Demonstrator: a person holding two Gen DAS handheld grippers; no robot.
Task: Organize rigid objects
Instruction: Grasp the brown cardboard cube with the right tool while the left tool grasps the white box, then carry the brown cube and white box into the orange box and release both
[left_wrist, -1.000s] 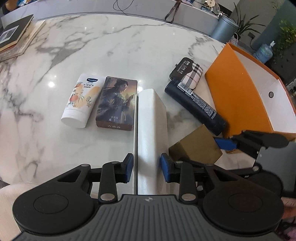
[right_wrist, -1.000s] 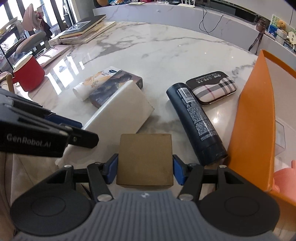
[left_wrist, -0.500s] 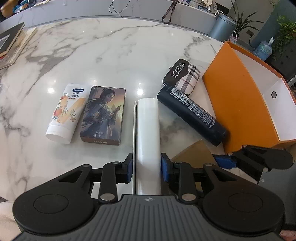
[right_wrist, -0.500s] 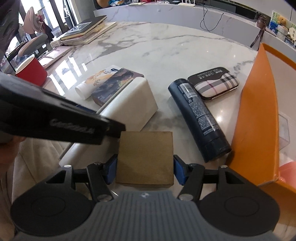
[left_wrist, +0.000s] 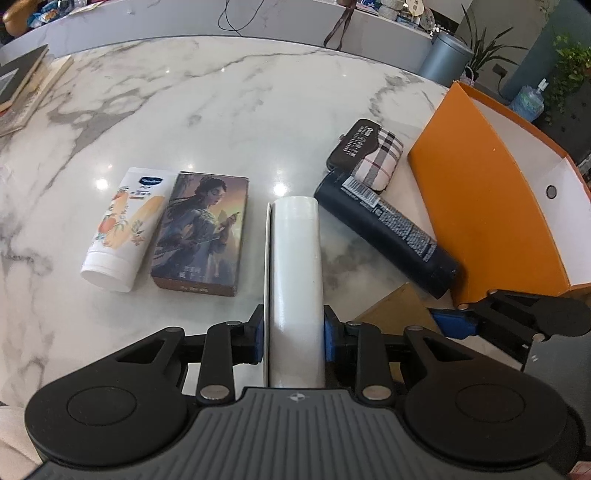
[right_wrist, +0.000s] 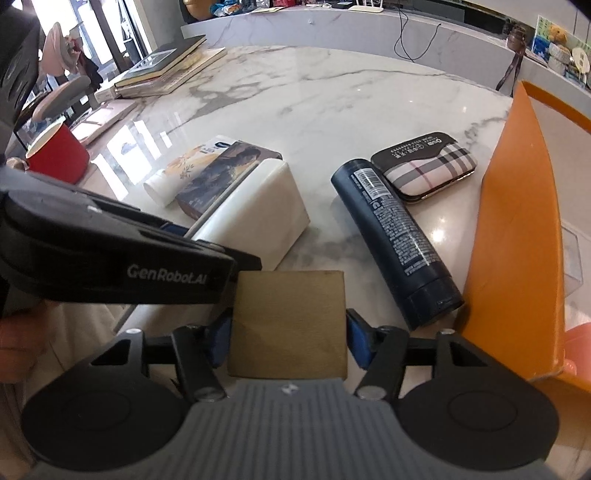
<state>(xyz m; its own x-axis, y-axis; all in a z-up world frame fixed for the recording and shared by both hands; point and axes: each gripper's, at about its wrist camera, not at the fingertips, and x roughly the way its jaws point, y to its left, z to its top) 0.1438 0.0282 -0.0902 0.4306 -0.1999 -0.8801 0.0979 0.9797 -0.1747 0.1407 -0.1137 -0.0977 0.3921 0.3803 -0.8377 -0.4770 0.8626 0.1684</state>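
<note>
Clamping a tall glossy white rectangular box (left_wrist: 295, 266) between its blue pads, the left claw (left_wrist: 294, 339) sits at 6 o'clock in the left wrist view, with the box running straight toward 12 o'clock over the white grey-veined marble table (left_wrist: 221, 103). At 4 o'clock the right claw (left_wrist: 454, 325) enters the same view, beside a corner of the brown cardboard cube (left_wrist: 399, 306). In the right wrist view the right claw (right_wrist: 288, 343) is closed on that brown cube (right_wrist: 288, 321), both blue pads pressing its sides, while the left claw (right_wrist: 177, 229) crosses in from 9 o'clock, its pads hidden behind the white box (right_wrist: 266, 206).

Beyond the claws, at 10 o'clock in the left wrist view, a brown illustrated card box showing a painted figure (left_wrist: 203, 232) lies flat, and a white lotion tube with an orange floral print (left_wrist: 123, 229) lies touching its left edge. At 2 o'clock a dark navy cylindrical bottle with a barcode label (left_wrist: 388, 229) lies on its side, its cap end next to the wall of an open orange cardboard box with a white interior (left_wrist: 480, 206). A plaid fabric case with a black flap (left_wrist: 369, 155) rests against the bottle's far end. Farthest, at 10 o'clock in the right wrist view, stand a red mug (right_wrist: 59, 155) and a stack of books (right_wrist: 166, 70).
</note>
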